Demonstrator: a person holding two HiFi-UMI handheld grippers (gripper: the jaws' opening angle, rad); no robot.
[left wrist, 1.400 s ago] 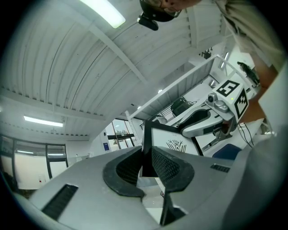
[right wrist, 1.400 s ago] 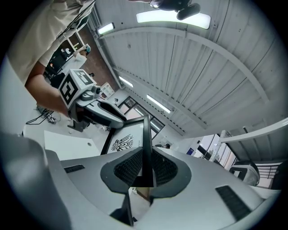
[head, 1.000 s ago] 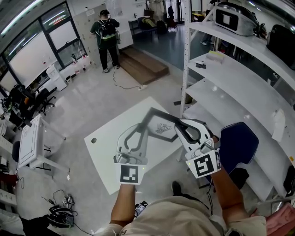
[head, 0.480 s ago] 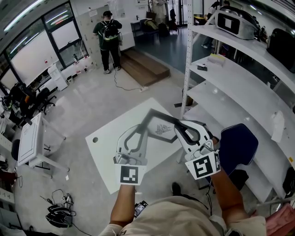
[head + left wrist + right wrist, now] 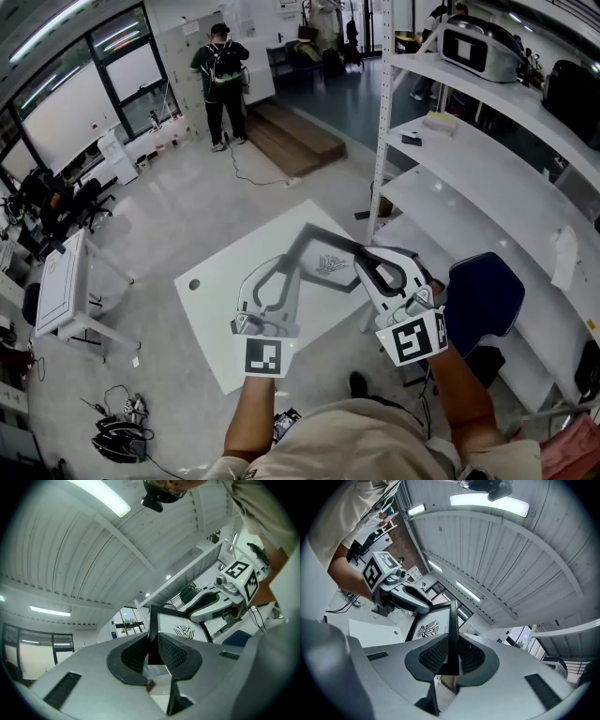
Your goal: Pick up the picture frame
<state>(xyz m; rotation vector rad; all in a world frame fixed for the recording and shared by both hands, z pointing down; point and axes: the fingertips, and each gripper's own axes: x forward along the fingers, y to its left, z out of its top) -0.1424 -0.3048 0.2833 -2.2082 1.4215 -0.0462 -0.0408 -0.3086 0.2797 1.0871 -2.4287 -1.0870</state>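
The picture frame (image 5: pixel 328 261), black-edged with a white print of a dark bird-like drawing, hangs in the air above the white table (image 5: pixel 220 300). My left gripper (image 5: pixel 292 255) is shut on its left edge and my right gripper (image 5: pixel 367 255) is shut on its right edge. In the left gripper view the frame (image 5: pixel 183 630) runs edge-on between the ribbed pads of the left gripper (image 5: pixel 153 648), with the right gripper (image 5: pixel 211 606) clamped on the far side. In the right gripper view the frame (image 5: pixel 429 627) stands between the right gripper's pads (image 5: pixel 452 656), and the left gripper (image 5: pixel 405 599) holds the opposite edge.
White metal shelving (image 5: pixel 469 159) rises at the right, with a blue chair (image 5: pixel 483 291) beside my right arm. A person (image 5: pixel 217 80) stands far back near a wooden platform (image 5: pixel 291 131). Desks and cables line the left side.
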